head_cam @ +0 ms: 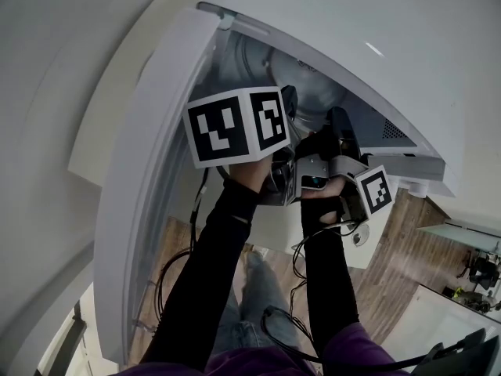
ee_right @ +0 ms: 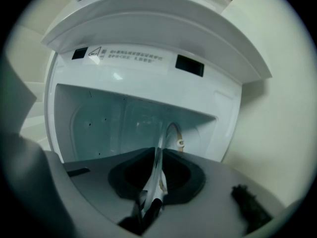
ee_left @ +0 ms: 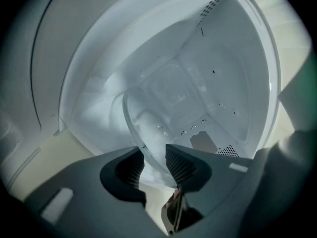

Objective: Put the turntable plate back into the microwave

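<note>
Spread jaws were shown on the left gripper (ee_left: 154, 158): its ribbed pads (ee_left: 180, 165) stood apart, the rim of the turntable plate (ee_left: 148, 125) passed between them, and no firm squeeze on the glass could be made out. On the right gripper (ee_right: 158, 168) the jaws were drawn in close, and the plate's thin edge was pinched between the dark pads.

The plate was held in the mouth of the microwave (ee_left: 225, 78), clear of the cavity floor and only partly inside. It was steeply tilted (being round, it is read by its plane rather than by any length). In the left gripper view its rim rose from the jaws and curved up and to the left into the cavity, with the back wall seen through the clear glass. In the right gripper view it was met nearly edge-on, as a thin, near-upright line leaning slightly right at the top, with a short arc of rim beyond the jaws.

Around the rim, the lit cavity walls stood well apart from the glass on both sides. Vent holes (ee_left: 228, 150) were seen low on the wall to the right in the left gripper view. A label strip (ee_right: 133, 57) ran along the front frame above the opening in the right gripper view. In the head view both grippers were side by side at the opening. The open door (head_cam: 141, 233) stood just left of the black sleeves (head_cam: 227, 241).
</note>
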Available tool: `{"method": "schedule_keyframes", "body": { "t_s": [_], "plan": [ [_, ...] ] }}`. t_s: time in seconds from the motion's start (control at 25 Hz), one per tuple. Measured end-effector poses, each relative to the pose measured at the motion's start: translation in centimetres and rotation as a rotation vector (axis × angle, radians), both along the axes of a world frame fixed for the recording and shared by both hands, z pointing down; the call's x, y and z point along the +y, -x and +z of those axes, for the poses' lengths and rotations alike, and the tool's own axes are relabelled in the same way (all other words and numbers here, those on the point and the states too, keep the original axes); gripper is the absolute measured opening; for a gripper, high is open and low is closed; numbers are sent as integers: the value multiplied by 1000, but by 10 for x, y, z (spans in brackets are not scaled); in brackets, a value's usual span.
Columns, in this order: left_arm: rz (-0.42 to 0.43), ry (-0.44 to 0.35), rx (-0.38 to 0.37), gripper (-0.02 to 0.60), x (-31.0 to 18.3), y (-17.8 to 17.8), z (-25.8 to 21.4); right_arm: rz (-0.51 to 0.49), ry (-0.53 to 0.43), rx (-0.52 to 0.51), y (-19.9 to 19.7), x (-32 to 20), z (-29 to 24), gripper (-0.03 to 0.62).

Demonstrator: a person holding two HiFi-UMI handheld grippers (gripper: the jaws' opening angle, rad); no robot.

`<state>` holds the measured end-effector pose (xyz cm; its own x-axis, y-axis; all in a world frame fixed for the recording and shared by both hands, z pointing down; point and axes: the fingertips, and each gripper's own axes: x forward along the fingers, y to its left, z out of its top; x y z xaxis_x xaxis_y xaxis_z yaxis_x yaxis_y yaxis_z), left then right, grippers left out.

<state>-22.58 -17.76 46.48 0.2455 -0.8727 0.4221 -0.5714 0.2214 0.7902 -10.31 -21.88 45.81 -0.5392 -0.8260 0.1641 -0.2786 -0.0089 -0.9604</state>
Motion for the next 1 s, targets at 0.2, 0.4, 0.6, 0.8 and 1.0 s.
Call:
{"method": "schedule_keyframes", "body": {
  "t_s": [0.2,0.4,0.6,0.8,1.0],
  "plan": [
    [19,20,17,127,-3,-1,3,15,1,18,0,-3,2,52],
    [6,1,36,132,-6,-1,3,-37,-49,169,-2,-4,-2,60],
    [-52,1,83,112,-8,3,5,-179,-88,361,8,0,-3,98],
    [-65,4,88,100,-10,3,5,-270,-91,425,10,13,0,124],
    [-96,6,96,89,-11,7,6,-349,-103,498,11,22,4,130]
  ]
}}
